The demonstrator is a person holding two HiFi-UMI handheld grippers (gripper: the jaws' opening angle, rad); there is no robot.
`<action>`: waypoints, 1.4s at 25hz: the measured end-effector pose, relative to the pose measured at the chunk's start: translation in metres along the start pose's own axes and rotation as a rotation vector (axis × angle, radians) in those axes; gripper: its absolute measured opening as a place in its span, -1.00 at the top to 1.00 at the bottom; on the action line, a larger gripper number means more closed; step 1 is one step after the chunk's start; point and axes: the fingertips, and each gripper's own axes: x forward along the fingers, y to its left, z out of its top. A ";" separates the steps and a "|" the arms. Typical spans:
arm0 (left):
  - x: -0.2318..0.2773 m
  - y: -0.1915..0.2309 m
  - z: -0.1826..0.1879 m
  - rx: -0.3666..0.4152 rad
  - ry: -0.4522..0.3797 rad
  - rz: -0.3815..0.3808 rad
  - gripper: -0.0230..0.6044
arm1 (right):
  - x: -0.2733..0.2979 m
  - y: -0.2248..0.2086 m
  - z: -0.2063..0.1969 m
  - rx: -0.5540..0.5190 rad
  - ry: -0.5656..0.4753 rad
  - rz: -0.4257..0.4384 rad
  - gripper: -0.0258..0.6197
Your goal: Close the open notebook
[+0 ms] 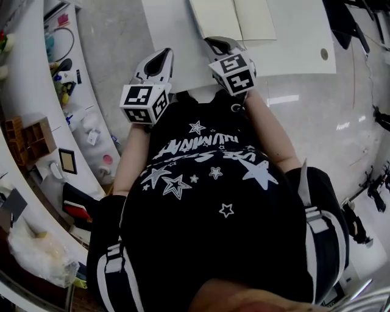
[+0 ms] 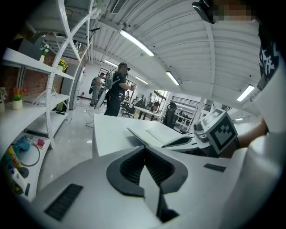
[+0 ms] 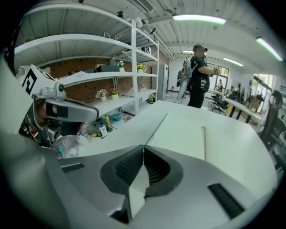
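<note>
Head view, top centre of frame: cream-paged open paper notebook (image 1: 241,18) lies on the white rectangular table (image 1: 298,46). My right gripper (image 1: 220,42) sits at the notebook's lower left corner. In the right gripper view its 2 jaws are clenched on the notebook's thin edge, which runs straight up-frame from the tips. My left gripper (image 1: 164,56) hangs further left, clear of the notebook, its jaws pressed together on nothing.
</note>
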 end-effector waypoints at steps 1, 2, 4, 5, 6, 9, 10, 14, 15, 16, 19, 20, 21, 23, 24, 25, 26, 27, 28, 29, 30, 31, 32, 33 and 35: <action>0.002 -0.002 0.001 0.004 -0.002 -0.003 0.89 | -0.005 -0.003 0.006 0.002 -0.026 -0.004 0.87; 0.004 -0.005 0.003 0.009 -0.003 -0.007 0.89 | -0.011 -0.007 0.013 0.006 -0.055 -0.009 0.87; 0.010 -0.012 0.006 0.020 -0.005 -0.015 0.89 | -0.022 -0.015 0.021 0.032 -0.101 -0.007 0.87; 0.013 -0.016 0.007 0.024 -0.006 -0.019 0.89 | -0.028 -0.018 0.022 0.050 -0.116 0.000 0.87; 0.015 -0.020 0.007 0.027 -0.005 -0.022 0.89 | -0.035 -0.022 0.022 0.066 -0.128 0.006 0.87; 0.025 -0.034 0.010 0.040 -0.005 -0.029 0.89 | -0.054 -0.036 0.023 0.097 -0.163 0.011 0.87; 0.030 -0.039 0.012 0.046 -0.006 -0.030 0.89 | -0.060 -0.041 0.023 0.102 -0.171 0.017 0.87; 0.051 -0.058 0.016 0.060 -0.003 -0.024 0.89 | -0.080 -0.064 0.024 0.085 -0.227 0.039 0.87; 0.056 -0.063 0.017 0.061 -0.001 -0.021 0.89 | -0.084 -0.071 0.023 0.083 -0.235 0.043 0.87; 0.062 -0.070 0.018 0.061 -0.001 -0.017 0.89 | -0.089 -0.077 0.022 0.083 -0.240 0.047 0.87; 0.077 -0.090 0.023 0.069 -0.009 -0.006 0.89 | -0.105 -0.098 0.019 0.082 -0.261 0.060 0.87; 0.082 -0.097 0.025 0.071 -0.014 -0.001 0.89 | -0.110 -0.106 0.018 0.082 -0.269 0.062 0.87; 0.087 -0.103 0.027 0.073 -0.017 0.004 0.89 | -0.115 -0.115 0.014 0.083 -0.275 0.062 0.87; 0.097 -0.115 0.027 0.077 -0.018 0.017 0.89 | -0.124 -0.135 0.003 0.099 -0.274 0.056 0.87; 0.101 -0.120 0.027 0.078 -0.017 0.025 0.89 | -0.127 -0.146 -0.005 0.113 -0.268 0.054 0.87; 0.105 -0.125 0.026 0.078 -0.015 0.036 0.89 | -0.129 -0.157 -0.012 0.127 -0.261 0.052 0.87; 0.109 -0.129 0.025 0.077 -0.012 0.049 0.89 | -0.130 -0.167 -0.019 0.136 -0.253 0.050 0.87; 0.112 -0.133 0.023 0.074 -0.009 0.061 0.89 | -0.130 -0.177 -0.026 0.140 -0.242 0.046 0.87; 0.115 -0.137 0.022 0.072 -0.005 0.072 0.89 | -0.129 -0.186 -0.035 0.141 -0.229 0.040 0.87; 0.118 -0.142 0.020 0.073 0.000 0.082 0.89 | -0.127 -0.195 -0.043 0.144 -0.217 0.033 0.87; 0.121 -0.146 0.017 0.075 0.007 0.090 0.89 | -0.124 -0.204 -0.052 0.150 -0.207 0.027 0.87; 0.123 -0.151 0.015 0.078 0.013 0.098 0.89 | -0.121 -0.213 -0.060 0.155 -0.198 0.022 0.87; 0.125 -0.156 0.014 0.078 0.017 0.107 0.89 | -0.117 -0.219 -0.069 0.154 -0.182 0.019 0.87; 0.126 -0.161 0.012 0.077 0.019 0.116 0.89 | -0.113 -0.224 -0.079 0.147 -0.157 0.018 0.87; 0.127 -0.169 0.009 0.072 0.024 0.139 0.89 | -0.105 -0.230 -0.097 0.121 -0.108 0.024 0.87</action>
